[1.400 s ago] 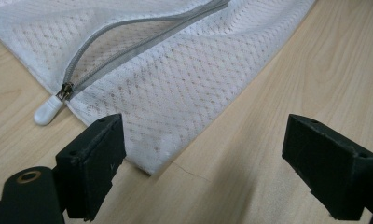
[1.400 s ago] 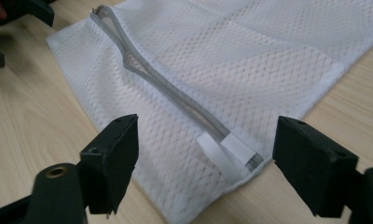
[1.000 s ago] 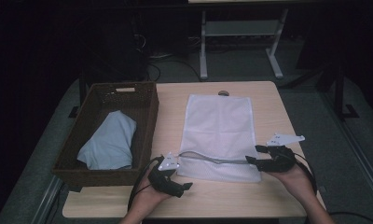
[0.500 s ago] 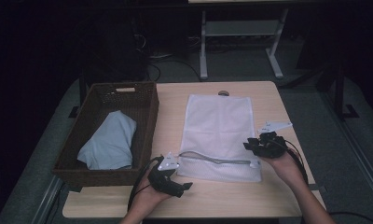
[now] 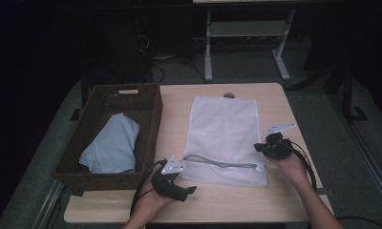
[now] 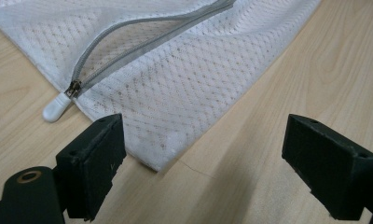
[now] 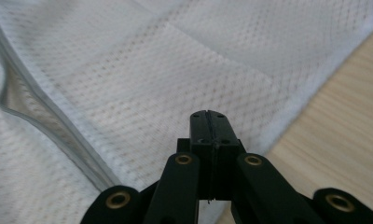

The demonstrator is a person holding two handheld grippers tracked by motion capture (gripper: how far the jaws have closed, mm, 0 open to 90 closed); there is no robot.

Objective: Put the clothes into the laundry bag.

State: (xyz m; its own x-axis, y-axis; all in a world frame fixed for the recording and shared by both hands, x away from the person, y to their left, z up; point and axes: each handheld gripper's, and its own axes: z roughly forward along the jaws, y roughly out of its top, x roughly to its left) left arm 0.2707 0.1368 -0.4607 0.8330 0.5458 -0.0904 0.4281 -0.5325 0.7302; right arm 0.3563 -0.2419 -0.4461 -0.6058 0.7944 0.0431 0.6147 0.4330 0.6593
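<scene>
Far left, a wicker basket (image 5: 153, 112) sits on the table (image 5: 275, 98) with a pale blue cloth (image 5: 113, 145) folded inside. Next, the left gripper (image 6: 203, 170) hovers at the near left corner of the white mesh bag (image 5: 225, 129), jaws wide apart, nothing between them. The bag lies flat mid-table, its zipper (image 6: 142, 44) partly open, white pull tab (image 6: 54, 109) at the left end. Over at the bag's right edge, the right gripper (image 7: 208, 116) has just been closing, jaws pressed together, whether mesh is pinched I can't tell
</scene>
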